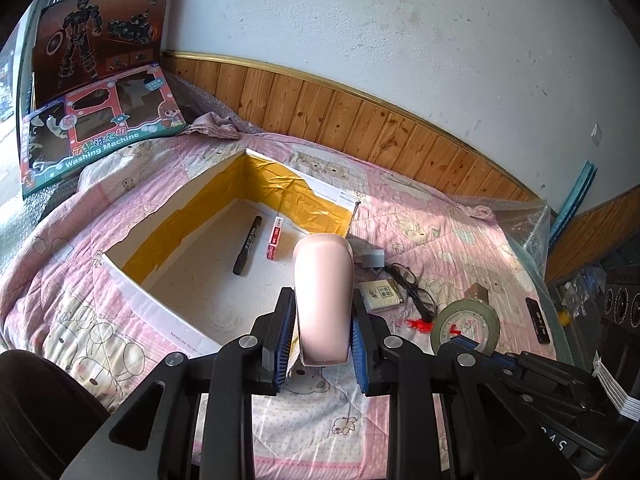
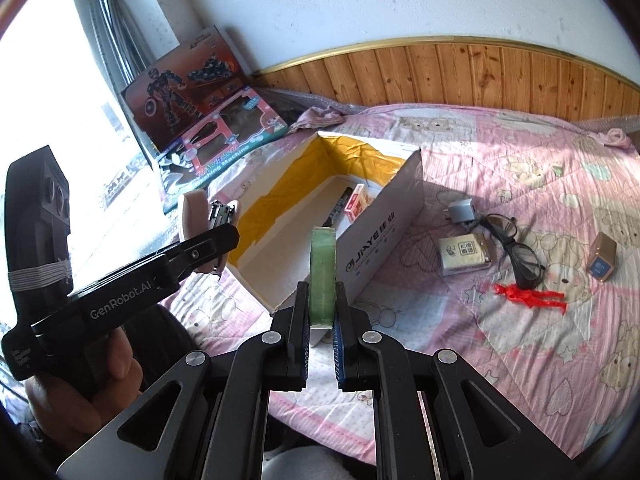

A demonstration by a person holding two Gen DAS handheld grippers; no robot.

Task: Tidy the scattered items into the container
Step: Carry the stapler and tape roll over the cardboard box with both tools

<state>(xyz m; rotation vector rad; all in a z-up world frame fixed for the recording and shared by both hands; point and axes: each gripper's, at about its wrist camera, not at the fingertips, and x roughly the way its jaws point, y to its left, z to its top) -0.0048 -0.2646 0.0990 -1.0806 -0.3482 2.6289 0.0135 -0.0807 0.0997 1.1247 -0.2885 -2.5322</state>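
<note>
Box [image 1: 132, 300] holding marker [image 1: 247, 245], left fingers [image 1: 285, 336] clamping pink device [image 1: 323, 300], right fingers [image 2: 298, 334] pinching tape roll [image 2: 322, 276] edge-on

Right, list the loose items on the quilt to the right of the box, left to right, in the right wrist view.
Charger → yellow packet → red figure → gold box. The glasses overlap several of these, so they are left out.
</note>
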